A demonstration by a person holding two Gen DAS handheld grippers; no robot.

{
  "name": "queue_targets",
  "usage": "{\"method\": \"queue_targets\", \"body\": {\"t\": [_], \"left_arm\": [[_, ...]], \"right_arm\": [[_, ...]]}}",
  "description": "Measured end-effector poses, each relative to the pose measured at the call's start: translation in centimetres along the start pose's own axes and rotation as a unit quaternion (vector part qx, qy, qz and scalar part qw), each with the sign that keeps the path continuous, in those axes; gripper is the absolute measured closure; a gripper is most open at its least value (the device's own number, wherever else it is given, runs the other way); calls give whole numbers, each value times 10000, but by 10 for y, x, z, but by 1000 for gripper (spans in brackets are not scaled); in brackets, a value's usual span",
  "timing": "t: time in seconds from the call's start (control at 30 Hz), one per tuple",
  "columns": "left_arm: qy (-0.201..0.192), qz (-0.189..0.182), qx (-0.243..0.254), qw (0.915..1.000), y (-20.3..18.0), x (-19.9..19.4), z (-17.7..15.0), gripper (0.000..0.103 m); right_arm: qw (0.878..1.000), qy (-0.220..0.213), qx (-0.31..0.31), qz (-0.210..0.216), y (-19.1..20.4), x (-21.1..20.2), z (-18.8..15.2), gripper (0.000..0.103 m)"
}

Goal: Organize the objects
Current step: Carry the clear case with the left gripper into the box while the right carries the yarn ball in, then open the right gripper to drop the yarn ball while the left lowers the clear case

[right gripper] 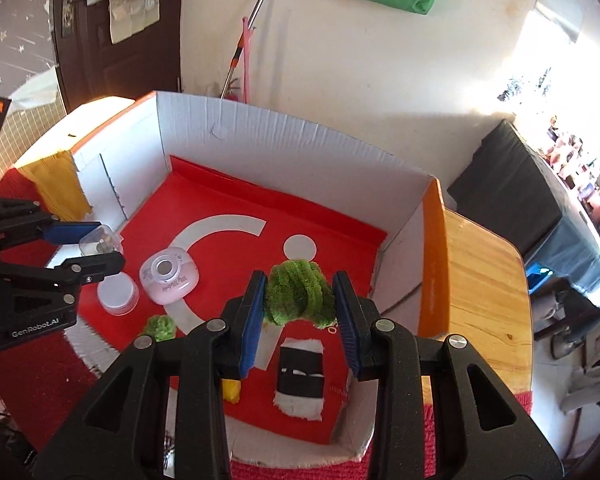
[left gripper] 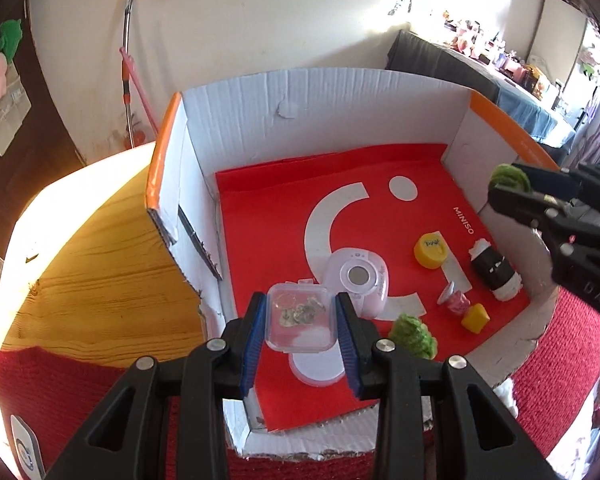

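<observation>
The left claw (left gripper: pixel 302 330) was clamped on a small clear lidded box (left gripper: pixel 300 320), its blue pads pressed against the box's two sides, with small metallic bits visible through the lid. It hung over the near end of a white cardboard box (left gripper: pixel 260 120) lined with a red sheet (left gripper: pixel 268 216). Just beyond that claw's tips lay a pale pink rounded case (left gripper: pixel 358 280), and beneath them a white round lid (left gripper: pixel 318 372); off to its right sat a green fuzzy ball (left gripper: pixel 414 336), a yellow cap (left gripper: pixel 432 250), a yellow block (left gripper: pixel 476 317) and a black-and-white roll (left gripper: pixel 496 274). The right claw (right gripper: pixel 300 300) was closed on a second green fuzzy ball (right gripper: pixel 298 292), squeezed between its pads above the red sheet, with the black-and-white roll directly below it. The cardboard box stood on a wooden counter (left gripper: pixel 100 280).
</observation>
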State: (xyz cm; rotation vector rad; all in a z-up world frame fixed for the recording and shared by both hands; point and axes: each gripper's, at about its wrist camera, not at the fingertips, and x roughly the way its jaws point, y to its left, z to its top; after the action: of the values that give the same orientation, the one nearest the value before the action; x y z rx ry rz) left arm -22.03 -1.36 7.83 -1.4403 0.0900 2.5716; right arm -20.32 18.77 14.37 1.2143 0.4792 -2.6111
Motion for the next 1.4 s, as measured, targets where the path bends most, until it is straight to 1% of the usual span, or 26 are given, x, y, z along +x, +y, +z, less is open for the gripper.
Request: {"method": "queue_targets", "body": {"t": [0.1, 0.33, 0.43, 0.63, 0.9, 1.07, 1.4], "left_arm": [[71, -43, -76, 9999, 1, 2, 3, 67], [145, 13, -219, 9997, -1, 6, 12, 67], [134, 80, -237, 9996, -4, 7, 17, 67], [203, 172, -433, 9987, -6, 16, 29, 67], [241, 498, -470, 9974, -10, 32, 44, 67], [286, 720, -437, 9960, -12, 43, 50, 67], [412, 846, -374, 9949, -23, 59, 54, 67]], "right_arm": [[10000, 88, -17, -6, 0, 8, 2, 71], [9994, 330, -7, -110, -4, 28, 9, 71], [9990, 432, 2, -136, -6, 36, 11, 71], [9978, 629, -35, -195, -7, 51, 15, 71], [9957, 896, 2, -251, -9, 71, 18, 71], [9934, 1076, -73, -401, -5, 84, 18, 71], [9899, 1288, -172, -567, 1, 96, 18, 71]]}}
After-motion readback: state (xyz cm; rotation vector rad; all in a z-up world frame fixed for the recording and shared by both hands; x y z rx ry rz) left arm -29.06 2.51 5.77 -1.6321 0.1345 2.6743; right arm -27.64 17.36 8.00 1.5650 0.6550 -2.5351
